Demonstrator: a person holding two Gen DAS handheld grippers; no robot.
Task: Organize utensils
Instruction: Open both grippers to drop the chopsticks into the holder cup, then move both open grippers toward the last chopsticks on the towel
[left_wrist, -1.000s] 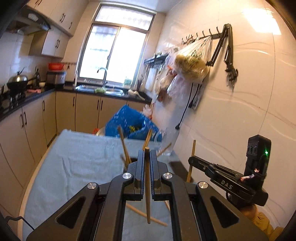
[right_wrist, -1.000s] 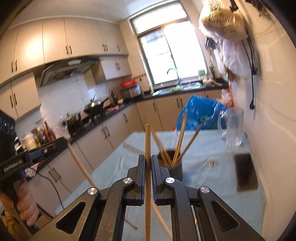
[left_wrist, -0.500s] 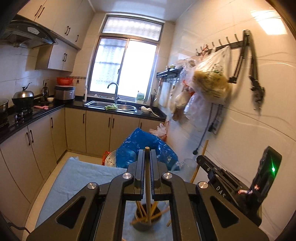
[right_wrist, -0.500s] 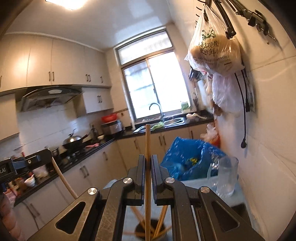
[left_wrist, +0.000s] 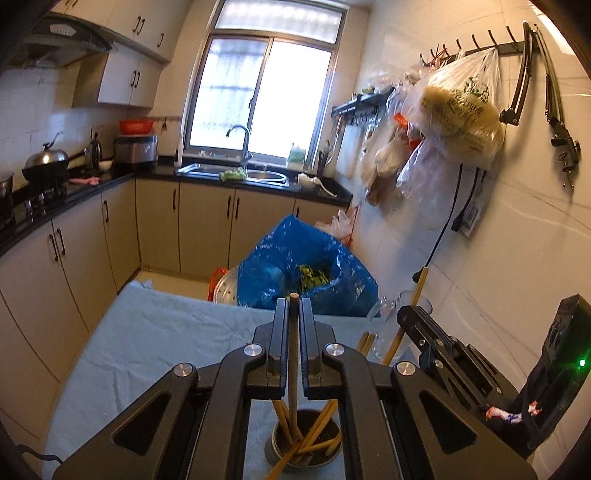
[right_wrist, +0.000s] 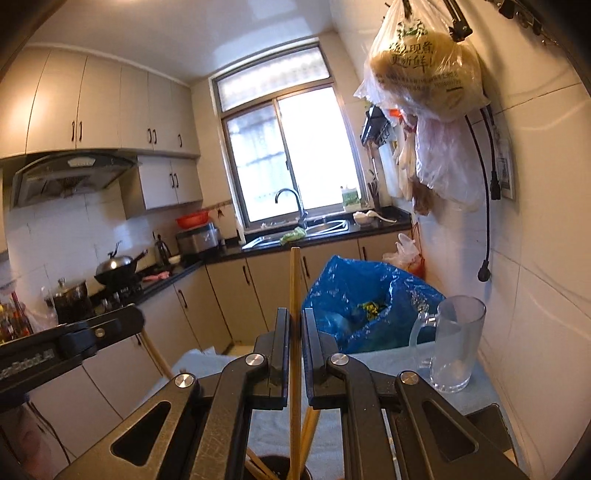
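Left gripper (left_wrist: 293, 321) jaws clamped on upright chopstick (left_wrist: 293, 354), lower end inside holder cup (left_wrist: 306, 448) among several others. Right gripper (right_wrist: 295, 328) likewise pinching second chopstick (right_wrist: 294, 295) over cup. Judgement: near finish, both need releasing. Hanging bag (right_wrist: 424, 59) print Chinese, unclear.

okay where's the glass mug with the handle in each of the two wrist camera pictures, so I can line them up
Left wrist: glass mug sits right of centre on the table cloth, partly hidden behind the right gripper, against the wall.
Right wrist: glass mug stands in full view at right, upright on the cloth.
Shared landmark: the blue bag lies just left of the mug in both.
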